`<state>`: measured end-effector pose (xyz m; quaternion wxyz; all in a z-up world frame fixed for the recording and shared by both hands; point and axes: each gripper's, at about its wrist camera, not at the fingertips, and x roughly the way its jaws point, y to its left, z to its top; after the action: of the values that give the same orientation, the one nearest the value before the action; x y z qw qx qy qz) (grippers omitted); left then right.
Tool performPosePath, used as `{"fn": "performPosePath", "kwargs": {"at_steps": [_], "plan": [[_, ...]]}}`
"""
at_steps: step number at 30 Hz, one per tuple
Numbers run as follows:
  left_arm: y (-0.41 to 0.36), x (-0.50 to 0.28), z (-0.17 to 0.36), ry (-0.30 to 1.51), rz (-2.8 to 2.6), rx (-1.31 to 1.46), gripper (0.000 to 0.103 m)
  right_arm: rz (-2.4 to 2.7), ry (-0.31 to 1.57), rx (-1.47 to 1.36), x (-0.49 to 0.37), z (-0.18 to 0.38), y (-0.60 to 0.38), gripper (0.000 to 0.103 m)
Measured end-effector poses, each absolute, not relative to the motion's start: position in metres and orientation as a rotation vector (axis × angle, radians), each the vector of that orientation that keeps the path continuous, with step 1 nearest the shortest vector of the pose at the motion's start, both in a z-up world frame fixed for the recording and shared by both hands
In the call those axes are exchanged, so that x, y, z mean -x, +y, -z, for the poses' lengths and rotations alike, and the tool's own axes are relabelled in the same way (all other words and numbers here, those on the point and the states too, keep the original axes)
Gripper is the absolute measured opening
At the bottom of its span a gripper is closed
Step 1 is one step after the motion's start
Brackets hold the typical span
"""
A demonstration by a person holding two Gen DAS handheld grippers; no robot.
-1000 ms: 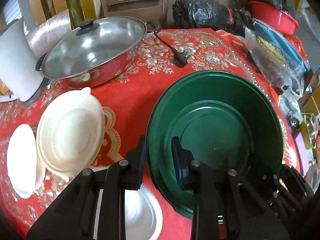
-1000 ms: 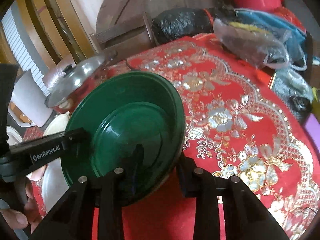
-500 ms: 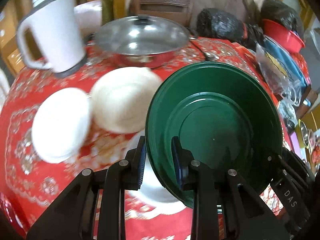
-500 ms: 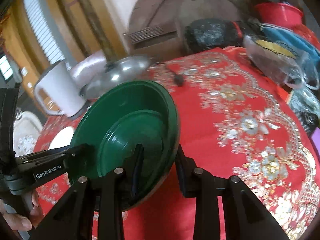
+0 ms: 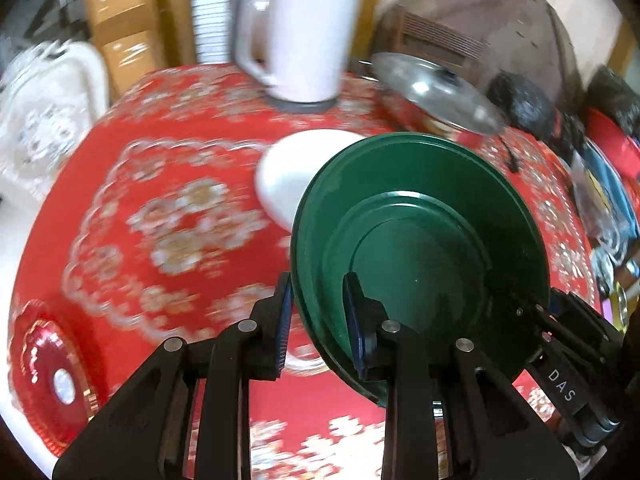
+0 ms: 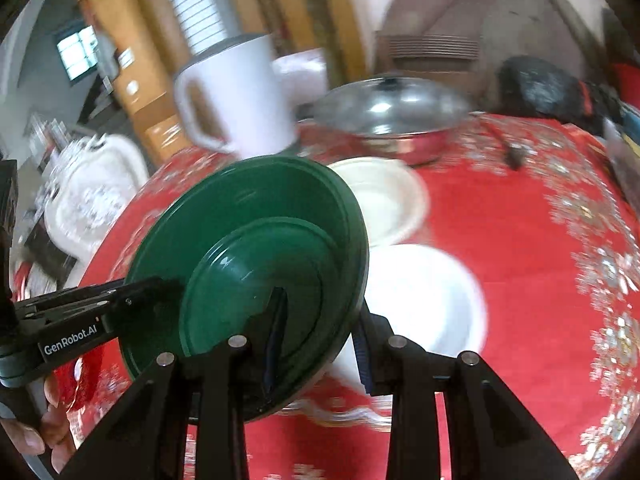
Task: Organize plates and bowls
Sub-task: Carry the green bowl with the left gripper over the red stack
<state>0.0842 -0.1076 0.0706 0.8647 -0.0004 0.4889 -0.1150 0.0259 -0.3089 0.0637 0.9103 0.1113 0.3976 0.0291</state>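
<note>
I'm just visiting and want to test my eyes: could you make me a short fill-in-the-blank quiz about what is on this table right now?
1. Both tools grip the rim of the ____ plate, the left tool on one side and the right tool on the other.
2. The tablecloth is mainly ____ with a floral pattern.
3. The white kettle stands beside a metal pot that is covered by a ____.

Missing words: green; red; lid
</note>
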Motion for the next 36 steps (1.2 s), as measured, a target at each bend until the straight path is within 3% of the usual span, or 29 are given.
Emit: {"fn": "performPosePath", "kwargs": {"at_steps": [19, 36], "plan": [[0.130, -0.007, -0.068, 0.963, -0.089, 0.216, 0.024, -0.429, 0.865, 0.010, -0.041, -0.060, -0.081, 0.032], [0.225, 0.029, -0.019, 1.019, -0.284, 0.324, 0.025, -0.592, 0.927, 0.203, -0.041, -0.018, 0.046, 0.034]]}}
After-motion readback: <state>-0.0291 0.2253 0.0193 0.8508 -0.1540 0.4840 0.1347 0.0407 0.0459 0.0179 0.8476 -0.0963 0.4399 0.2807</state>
